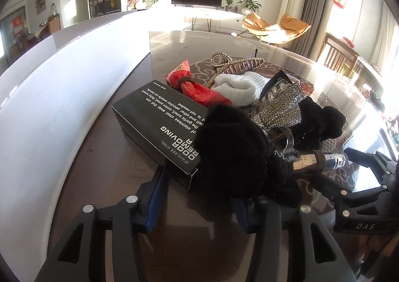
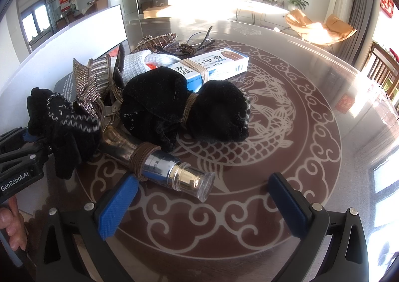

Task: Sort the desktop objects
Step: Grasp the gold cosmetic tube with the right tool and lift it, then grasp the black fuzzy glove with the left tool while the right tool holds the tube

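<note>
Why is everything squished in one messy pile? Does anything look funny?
Yes. The things lie heaped on each other instead of side by side: a black fuzzy cloth sprawls over a blue-and-white box, a pump bottle lies tipped on its side, and a sparkly hair claw is wedged in the heap.

Glossy glass table top [image 2: 311, 112] is showing a matt whitish fish-and-cloud pattern; at its nine o'clock, fuzzy black knit cloth [image 2: 154, 105] is lying bound with brown cord, beside a rhinestone-crusted metal hair claw [image 2: 87, 80]. Shiny chrome-and-clear-plastic pump bottle [image 2: 179, 177] is gleaming at six o'clock. Matt black printed cardboard box [image 1: 159, 130], glossy paper carton [image 2: 219, 62] and ribbed blue rubbery pads [image 2: 117, 209] are completing the lot.
</note>
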Tool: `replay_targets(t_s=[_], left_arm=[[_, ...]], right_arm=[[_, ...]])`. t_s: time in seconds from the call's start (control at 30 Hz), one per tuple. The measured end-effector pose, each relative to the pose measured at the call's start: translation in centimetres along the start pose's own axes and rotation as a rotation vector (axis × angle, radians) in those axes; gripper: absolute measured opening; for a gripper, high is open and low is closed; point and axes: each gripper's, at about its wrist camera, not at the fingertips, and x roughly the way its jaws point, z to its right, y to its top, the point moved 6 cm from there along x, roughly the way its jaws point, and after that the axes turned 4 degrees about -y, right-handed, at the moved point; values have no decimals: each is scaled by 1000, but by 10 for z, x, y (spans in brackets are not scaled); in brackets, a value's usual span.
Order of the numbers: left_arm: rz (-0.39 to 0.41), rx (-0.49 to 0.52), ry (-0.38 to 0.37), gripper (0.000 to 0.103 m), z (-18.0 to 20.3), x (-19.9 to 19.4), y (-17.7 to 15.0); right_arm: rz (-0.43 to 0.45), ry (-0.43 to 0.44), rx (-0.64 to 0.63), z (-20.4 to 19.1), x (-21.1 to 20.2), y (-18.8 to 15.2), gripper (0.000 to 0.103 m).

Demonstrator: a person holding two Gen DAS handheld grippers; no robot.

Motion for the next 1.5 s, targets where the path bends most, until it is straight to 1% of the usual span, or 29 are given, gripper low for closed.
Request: replay_targets(t_s=[0.07,0.13,0.2,0.33,0.37,0.43,0.47,0.53,0.6,0.7,0.73,0.77,0.8,0.83,0.87,0.9,0.93,0.97,1.0,1.07,1.13,1.2,1.23,1.27,1.3,1.33,1.37,1.43,1.5], left_arm=[[9,-43,-40,31,-4,-9,-11],[11,-61,-47,28,-8,-19,-24],[1,-89,-44,27,-8,-26,-30],[3,-216,-102,27,-22,-35,-40],[11,-248,-111,27,-27,-34,-41],[26,-303,-125,27,-37,-36,-47],[32,-323,-135,27,-40,-37,-47],[38,-340,-147,27,-41,-36,-47],[40,-330,-135,27,-39,-34,-47],[33,-292,-96,27,-38,-33,-43],[30,-282,-86,27,-37,-33,-43],[27,-276,-81,28,-35,-31,-41],[25,-276,-83,28,-36,-34,-43],[24,-280,-89,28,-37,-35,-44],[25,-284,-96,28,-37,-36,-44],[25,-289,-106,28,-37,-38,-44],[26,-292,-121,28,-36,-39,-44],[27,-291,-140,28,-34,-40,-43],[25,-288,-164,28,-30,-41,-43],[17,-270,-213,28,-20,-45,-44],[5,-229,-256,28,-5,-48,-45],[7,-193,-274,30,11,-50,-44],[13,-187,-278,32,17,-51,-44],[17,-186,-273,42,22,-50,-44],[19,-191,-256,55,25,-45,-44],[12,-197,-230,60,28,-41,-43],[-1,-205,-209,62,30,-36,-43],[-28,-238,-200,62,33,-29,-44],[-11,-274,-203,62,34,-31,-45]], right_arm=[[0,0,0,-1,-1,0,103],[0,0,0,0,0,0,103],[0,0,0,0,0,0,103],[3,10,7,1,0,0,103],[7,38,-6,1,-3,-1,103],[19,164,-31,0,-12,-4,103],[23,210,-34,2,-16,-4,103],[34,248,-59,5,-22,1,103],[27,284,-127,-1,-24,13,103],[-48,344,-290,-27,-14,24,103],[-69,328,-349,-35,-9,24,101],[-79,318,-404,-43,-5,24,90],[-91,330,-447,-51,-5,21,74],[-104,341,-473,-55,-3,18,72],[-93,342,-493,-59,-6,16,65],[-92,365,-506,-64,-11,13,52],[-92,387,-514,-68,-18,7,43],[-95,412,-520,-71,-25,0,30],[-89,430,-526,-73,-34,-8,30],[-75,427,-540,-73,-49,-27,30],[-61,408,-518,-64,-59,-47,30],[-40,381,-470,-48,-69,-61,30],[-26,353,-453,-39,-73,-66,30],[-11,321,-445,-31,-77,-72,30],[4,290,-442,-23,-82,-77,30],[18,260,-441,-16,-85,-82,30],[27,234,-436,-10,-87,-86,30],[31,209,-418,7,-89,-87,30],[34,194,-403,14,-90,-88,31]])
